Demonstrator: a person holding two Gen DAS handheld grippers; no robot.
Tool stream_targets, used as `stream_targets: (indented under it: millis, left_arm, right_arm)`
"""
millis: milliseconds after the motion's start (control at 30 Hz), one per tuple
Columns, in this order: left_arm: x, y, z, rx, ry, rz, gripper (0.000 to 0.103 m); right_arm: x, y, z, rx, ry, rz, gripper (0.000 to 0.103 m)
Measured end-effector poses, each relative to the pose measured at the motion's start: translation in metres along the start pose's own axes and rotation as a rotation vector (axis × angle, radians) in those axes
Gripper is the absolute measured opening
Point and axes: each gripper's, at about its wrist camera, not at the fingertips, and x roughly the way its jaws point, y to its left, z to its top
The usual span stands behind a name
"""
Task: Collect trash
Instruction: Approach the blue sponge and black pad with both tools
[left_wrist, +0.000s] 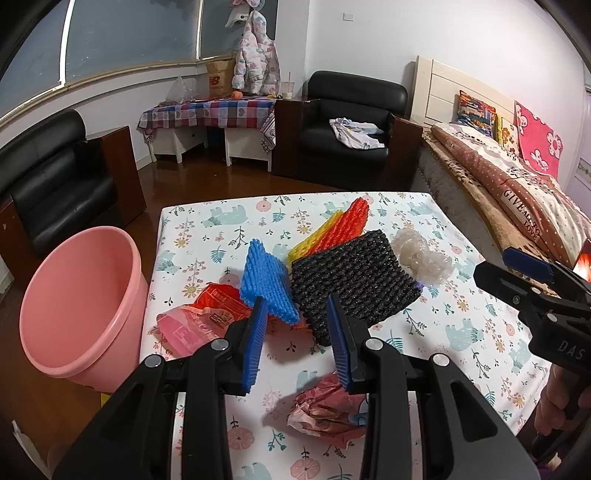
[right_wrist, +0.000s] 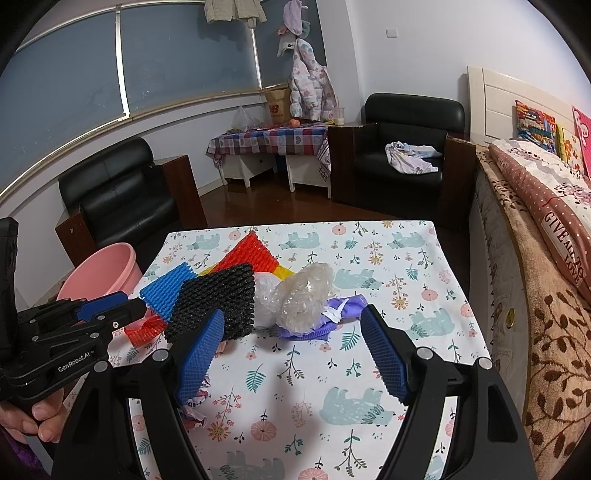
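Trash lies on the table with the floral cloth (left_wrist: 461, 332): a blue foam net (left_wrist: 266, 284), a black foam net (left_wrist: 351, 280), red (left_wrist: 347, 225) and yellow (left_wrist: 317, 236) nets, a wad of bubble wrap (left_wrist: 421, 254), a red plastic bag (left_wrist: 199, 317) and crumpled pink paper (left_wrist: 325, 410). My left gripper (left_wrist: 295, 299) hovers open just short of the blue and black nets, holding nothing. My right gripper (right_wrist: 291, 312) stands wide open and empty, facing the bubble wrap (right_wrist: 303, 295) and a purple scrap (right_wrist: 343, 314).
A pink bucket (left_wrist: 81, 302) stands on the floor at the table's left edge. Black armchairs (left_wrist: 343, 129) and a side table with a checked cloth (left_wrist: 207, 110) stand behind. A bed (left_wrist: 517, 184) runs along the right. A hand (right_wrist: 40, 417) holds the left gripper's handle.
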Motion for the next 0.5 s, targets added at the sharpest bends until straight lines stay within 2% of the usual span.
stream_targets:
  millis: [500]
  left_arm:
    - [-0.0001,0.002,-0.0018,-0.006,0.0,0.006,0.034]
  right_arm:
    - [-0.0003,-0.0009,-0.0027,0.003,-0.002,0.009,0.076]
